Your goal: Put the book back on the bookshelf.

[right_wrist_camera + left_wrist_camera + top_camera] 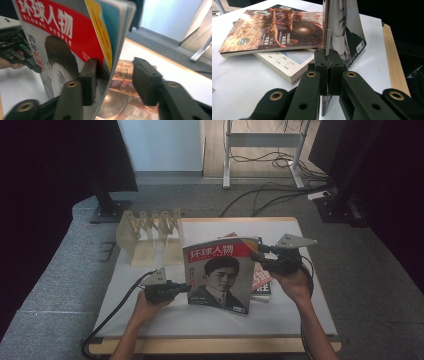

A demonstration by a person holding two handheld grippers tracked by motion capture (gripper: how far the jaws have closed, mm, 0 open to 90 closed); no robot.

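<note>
A magazine (217,275) with a red title band and a portrait on its cover stands upright on the white table (150,315). My left gripper (186,288) is shut on its lower left edge; in the left gripper view the jaws (327,53) pinch that thin edge of the magazine (342,30). My right gripper (256,251) is at the top right corner. In the right gripper view it (115,68) stands open around the fanned pages of the magazine (75,32), with one jaw against the cover and the other well apart.
Two stacked books (261,279) lie flat behind the magazine, a brown-covered one (269,30) on a white one (287,62). A beige divider rack (150,232) stands at the table's back left. Cables and stand feet lie on the floor beyond.
</note>
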